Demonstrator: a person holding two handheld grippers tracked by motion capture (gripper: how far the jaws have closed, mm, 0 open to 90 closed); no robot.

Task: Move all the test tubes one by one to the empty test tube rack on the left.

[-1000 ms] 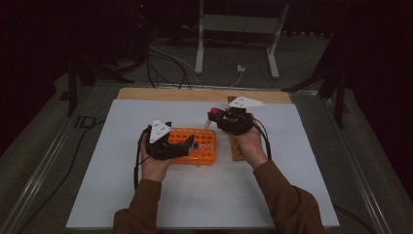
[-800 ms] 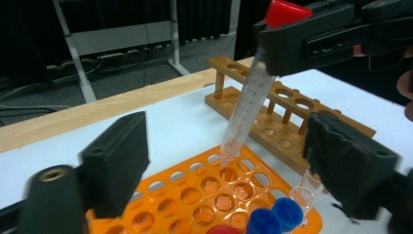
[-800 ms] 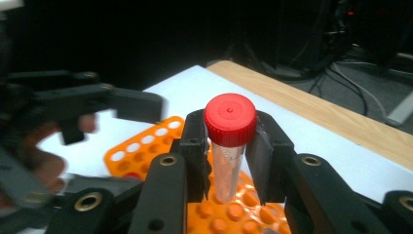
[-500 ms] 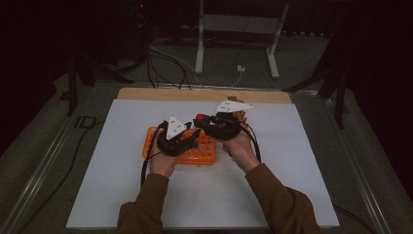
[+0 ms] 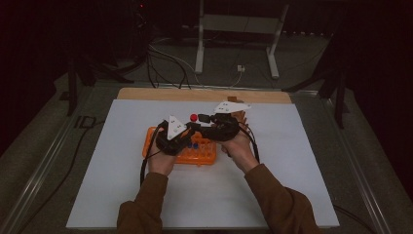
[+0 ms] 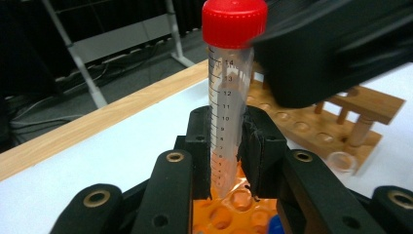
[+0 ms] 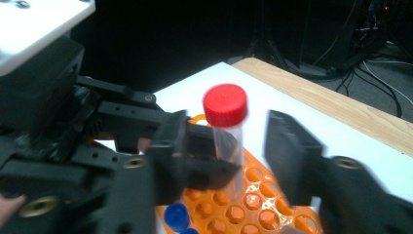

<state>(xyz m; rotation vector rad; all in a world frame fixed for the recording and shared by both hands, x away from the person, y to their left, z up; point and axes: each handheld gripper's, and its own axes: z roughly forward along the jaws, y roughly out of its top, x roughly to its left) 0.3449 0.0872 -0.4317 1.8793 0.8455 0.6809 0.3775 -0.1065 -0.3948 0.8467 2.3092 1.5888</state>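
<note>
White surface [image 5: 292, 185] carries an orange rack [image 5: 204, 157]. Left claw [image 6: 229, 146] grips the red-capped tube [image 6: 229, 97] above it; right claw [image 7: 243, 146], spread, closes around it—handover pending.

The left tongs [image 6: 226, 161] clamp the red-capped tube [image 6: 229, 97] upright over the orange rack [image 5: 195, 152]; the right tongs [image 7: 248, 146] stand spread around its cap, crowding that spot. Blue-capped tubes [image 7: 175, 216] block some rack holes. The wooden rack [image 6: 336, 122] stands just behind. The white table [image 5: 302, 161] lies open on either side.
</note>
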